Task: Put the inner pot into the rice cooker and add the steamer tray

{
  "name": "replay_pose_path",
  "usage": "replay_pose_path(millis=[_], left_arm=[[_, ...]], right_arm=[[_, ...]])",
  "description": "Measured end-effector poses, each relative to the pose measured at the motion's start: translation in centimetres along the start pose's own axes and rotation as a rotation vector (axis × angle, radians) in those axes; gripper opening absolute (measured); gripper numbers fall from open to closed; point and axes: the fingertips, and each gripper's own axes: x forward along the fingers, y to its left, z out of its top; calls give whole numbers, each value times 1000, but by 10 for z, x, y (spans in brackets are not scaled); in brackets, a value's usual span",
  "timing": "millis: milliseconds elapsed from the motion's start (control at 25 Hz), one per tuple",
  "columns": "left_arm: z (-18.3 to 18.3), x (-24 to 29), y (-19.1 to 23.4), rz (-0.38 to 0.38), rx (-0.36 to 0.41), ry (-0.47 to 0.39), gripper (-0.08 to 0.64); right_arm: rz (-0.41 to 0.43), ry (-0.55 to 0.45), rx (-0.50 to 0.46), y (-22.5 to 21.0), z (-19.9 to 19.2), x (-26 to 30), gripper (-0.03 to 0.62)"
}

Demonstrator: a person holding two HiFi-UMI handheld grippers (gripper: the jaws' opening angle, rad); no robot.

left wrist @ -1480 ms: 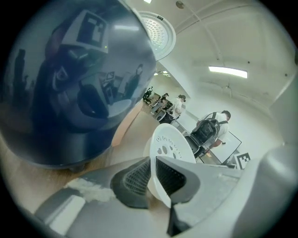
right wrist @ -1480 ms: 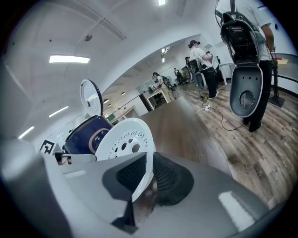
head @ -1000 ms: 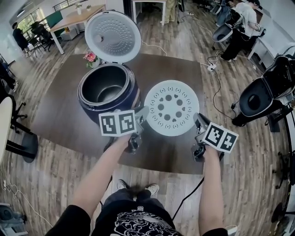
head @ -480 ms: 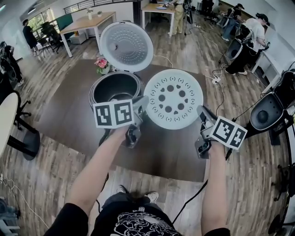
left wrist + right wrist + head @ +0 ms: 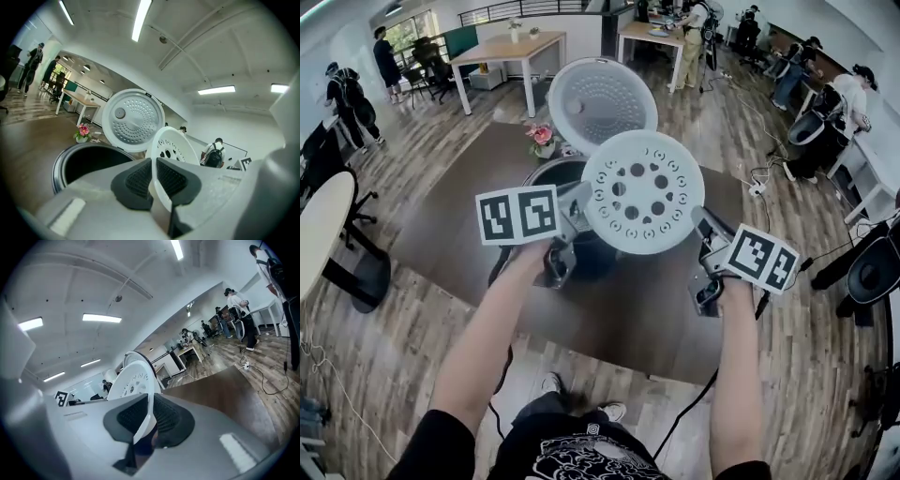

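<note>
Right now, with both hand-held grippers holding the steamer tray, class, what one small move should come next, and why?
Probably carry the steamer tray a little left, centring it over the rice cooker, before lowering. The left hand-held gripper and right hand-held gripper each clamp its rim, but it overlaps only the right part of the cooker's opening, so lowering now might catch the edge.

bright ceiling strip lights, sharp frames, strong fisheye edge distortion.

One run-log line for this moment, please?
left hand-held gripper: shut on steamer tray | right hand-held gripper: shut on steamer tray | rice cooker: lid open
</note>
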Motion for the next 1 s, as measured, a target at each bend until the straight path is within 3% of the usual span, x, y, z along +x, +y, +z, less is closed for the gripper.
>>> replay_pose_path(millis=[200, 480, 680, 880, 1000], left_arm=[[5, -17, -4, 43, -14, -33, 40], [3, -6, -5, 92, -27, -28, 40], [11, -6, -8, 81, -43, 21, 40], [-13, 16, 30, 55, -55, 83, 40], [3, 9, 11, 34, -66, 126, 40]], right_arm=[[47, 26, -4, 14, 4, -3, 35], [66, 66, 29, -2, 5, 6, 35], [24, 84, 70, 3, 8, 1, 35], [-41, 99, 118, -19, -29, 24, 37], [-90, 114, 144, -3, -12, 6, 38]])
